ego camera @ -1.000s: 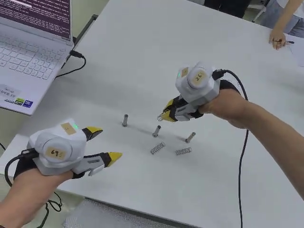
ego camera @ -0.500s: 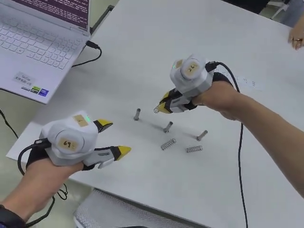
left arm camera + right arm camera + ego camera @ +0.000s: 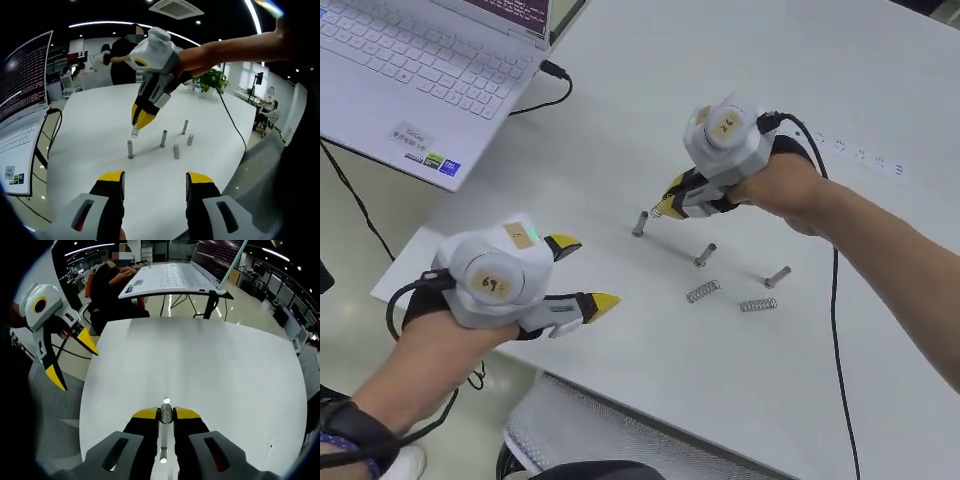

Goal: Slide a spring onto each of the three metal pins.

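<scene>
- Workbench surface: smooth matte white table [image 3: 650, 100], with a silver laptop [image 3: 410, 60] open at one corner.
- Three short grey cylindrical metal pins stand upright in a slanting row: end pin [image 3: 640, 222], middle pin [image 3: 705, 254], far pin [image 3: 778, 276].
- Two coiled wire springs lie flat beside the row, long axes along the tabletop: first loose spring [image 3: 703, 291], second loose spring [image 3: 757, 304].
- Right gripper [image 3: 665, 210], white-bodied with yellow-tipped black jaws, is clamped on a third coiled wire spring [image 3: 166, 414]. The coil juts beyond the tips, its axis pointing steeply down, its lower end just above and beside the end pin. Contact cannot be judged.
- Left gripper [image 3: 585, 272], same build, has its jaws spread wide and empty. It is over the table's near edge, well apart from the pins.
</scene>
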